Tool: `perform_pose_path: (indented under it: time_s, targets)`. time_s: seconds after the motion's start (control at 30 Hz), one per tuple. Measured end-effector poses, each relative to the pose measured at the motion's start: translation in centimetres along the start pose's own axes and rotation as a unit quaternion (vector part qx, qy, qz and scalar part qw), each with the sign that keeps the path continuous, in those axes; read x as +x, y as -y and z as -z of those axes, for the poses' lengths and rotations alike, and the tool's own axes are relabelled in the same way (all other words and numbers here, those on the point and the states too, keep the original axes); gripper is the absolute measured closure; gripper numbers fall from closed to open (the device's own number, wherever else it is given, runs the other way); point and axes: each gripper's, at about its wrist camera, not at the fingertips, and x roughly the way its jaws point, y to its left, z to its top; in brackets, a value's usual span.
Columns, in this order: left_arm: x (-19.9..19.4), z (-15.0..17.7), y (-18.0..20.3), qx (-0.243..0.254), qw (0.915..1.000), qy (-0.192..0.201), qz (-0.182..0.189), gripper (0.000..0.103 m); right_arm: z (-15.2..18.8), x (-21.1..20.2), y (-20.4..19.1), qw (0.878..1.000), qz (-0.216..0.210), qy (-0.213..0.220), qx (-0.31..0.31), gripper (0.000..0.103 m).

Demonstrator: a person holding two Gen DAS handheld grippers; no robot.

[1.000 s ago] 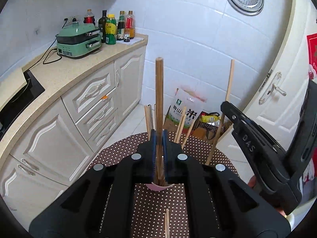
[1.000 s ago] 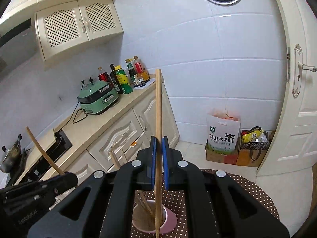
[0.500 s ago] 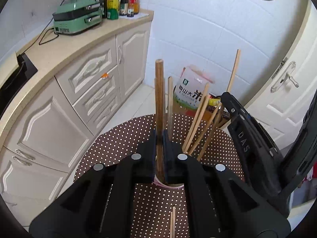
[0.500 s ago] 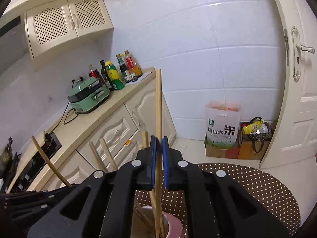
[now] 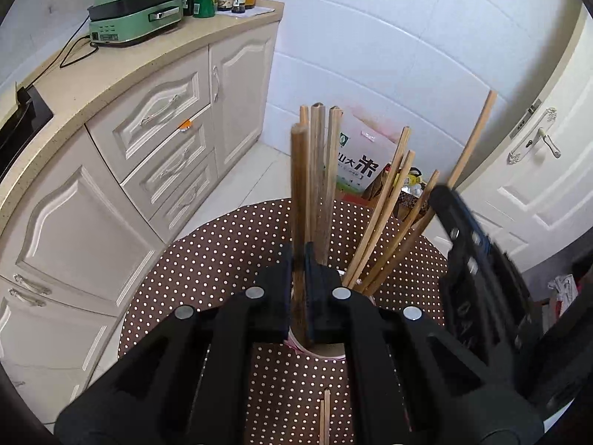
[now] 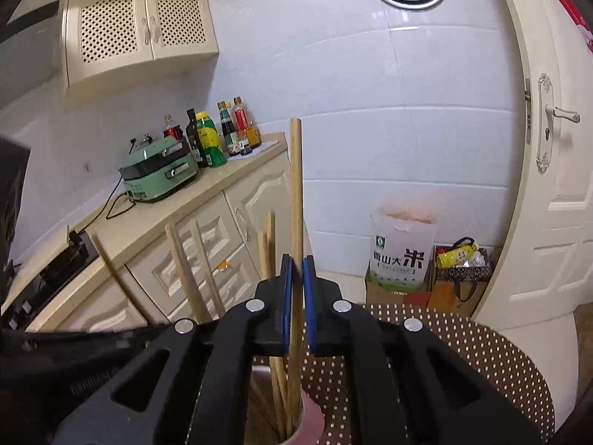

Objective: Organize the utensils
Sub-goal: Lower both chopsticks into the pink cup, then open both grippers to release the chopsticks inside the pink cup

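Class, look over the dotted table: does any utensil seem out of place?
Yes. One loose wooden chopstick lies flat on the brown polka-dot tablecloth, outside the pink cup where the other chopsticks stand.

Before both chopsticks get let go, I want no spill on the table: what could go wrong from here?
1. The pink cup already holds many leaning chopsticks; pushing the two held ones in could tip it.
2. The left gripper and right gripper work at the same cup, close enough to knock each other.
3. The loose chopstick on the dotted tablecloth could be swept off.
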Motion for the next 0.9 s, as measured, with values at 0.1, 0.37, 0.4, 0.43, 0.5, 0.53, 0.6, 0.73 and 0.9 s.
perform_pose_path:
  time_s: [0.1, 0.37, 0.4, 0.43, 0.5, 0.53, 0.6, 0.73, 0.9]
  targets:
    - [0.2, 0.1, -0.2, -0.004, 1.0000, 0.003, 0.000, 0.096, 0.9, 0.1, 0.0, 1.000, 0.002, -0.014, -0.002, 0.098]
    - [0.2, 0.6, -0.3, 0.013, 0.9995, 0.027, 0.012, 0.096, 2.9, 0.8, -0.3, 0.998, -0.002, -0.062, -0.008, 0.098]
    - [0.2, 0.6, -0.3, 0.015, 0.9994, 0.028, 0.011, 0.096, 3.2, 0.8, -0.2, 0.998, -0.005, -0.070, -0.007, 0.098]
    - [0.2, 0.7, -0.3, 0.015, 0.9994, 0.029, 0.011, 0.096, 3.3, 0.9, -0.1, 0.997, -0.007, -0.075, -0.004, 0.098]
    - [0.3, 0.7, -0.4, 0.012, 0.9995, 0.026, 0.014, 0.095, 3.5, 0.9, 0.2, 0.997, -0.012, -0.082, 0.001, 0.095]
    - [0.4, 0.7, -0.4, 0.011, 0.9997, 0.019, 0.011, 0.095, 3.6, 0.9, 0.2, 0.996, -0.013, -0.085, -0.002, 0.095]
    - [0.9, 0.8, -0.4, 0.016, 0.9999, 0.001, 0.007, 0.094, 3.6, 0.7, 0.1, 0.996, -0.017, -0.088, -0.011, 0.095]
    - [1.1, 1.5, -0.4, 0.012, 0.9998, -0.011, 0.013, 0.087, 3.4, 0.8, 0.1, 0.994, -0.031, -0.107, -0.010, 0.088]
    - [-0.1, 2.2, -0.6, -0.003, 0.9996, 0.016, 0.025, 0.038, 2.9, -0.3, 0.4, 0.994, -0.028, -0.102, -0.006, 0.053]
